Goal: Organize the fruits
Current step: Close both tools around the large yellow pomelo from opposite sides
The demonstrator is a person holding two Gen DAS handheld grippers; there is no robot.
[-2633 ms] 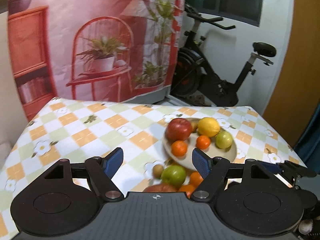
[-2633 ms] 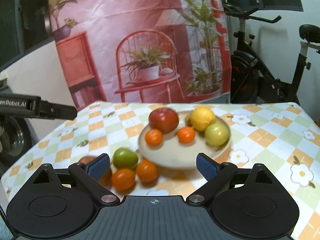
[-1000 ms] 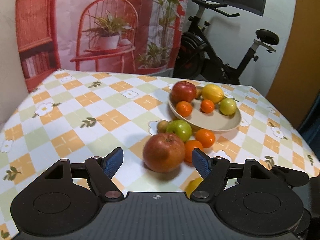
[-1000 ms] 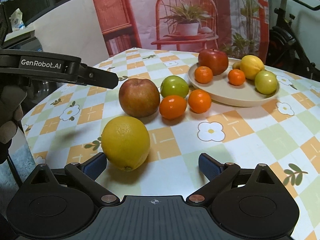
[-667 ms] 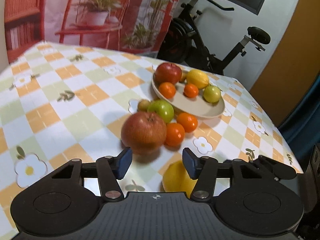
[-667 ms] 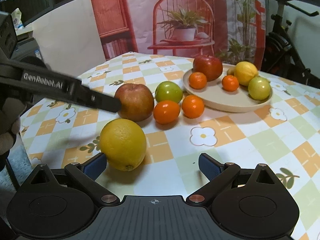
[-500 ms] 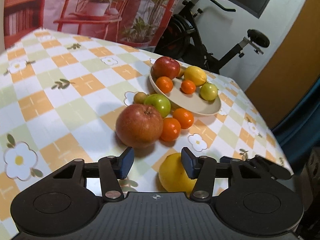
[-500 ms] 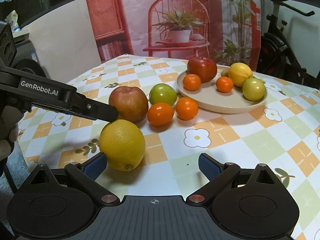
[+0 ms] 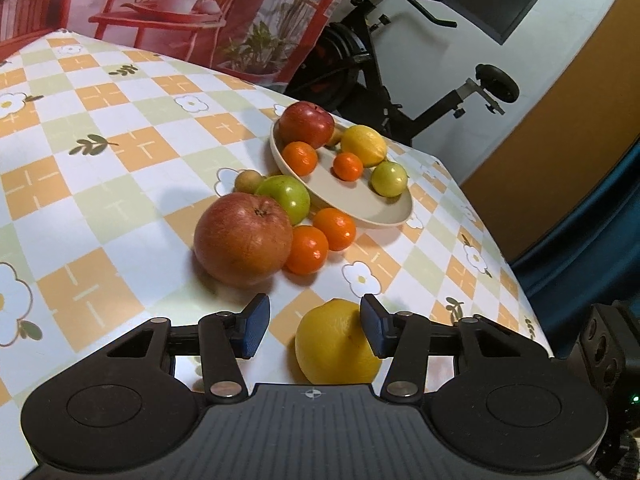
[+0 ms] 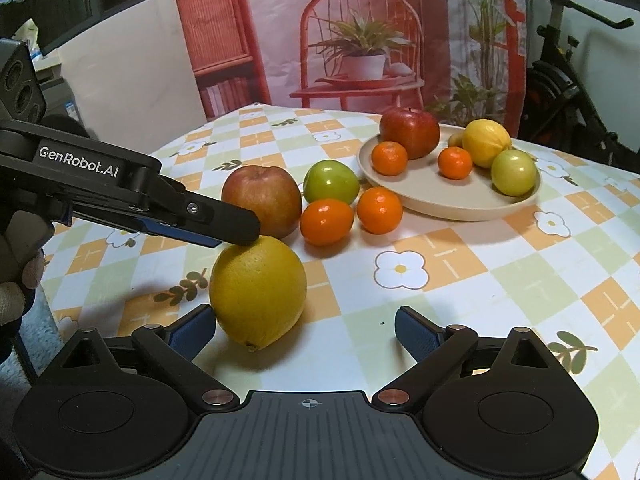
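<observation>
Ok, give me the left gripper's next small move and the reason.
Probably nudge the left gripper to its right and lower. Its jaws have just been closing, but the yellow fruit sits off-centre between them, near the right pad, and a finger lies over its top.

A counter (image 10: 460,280) wears a checked cloth of orange, pale green and white squares, printed with white flowers and small leaf sprigs. Behind it hangs a printed backdrop (image 10: 360,20) showing a red wire chair with a potted plant on its seat, a red wicker cabinet with books, and tall leafy stems. A black exercise bike (image 9: 400,80) stands beyond the counter's far edge, against a white wall with a dark window above. An orange-brown panel (image 9: 560,120) and a dark teal curtain (image 9: 592,240) lie to one side.
</observation>
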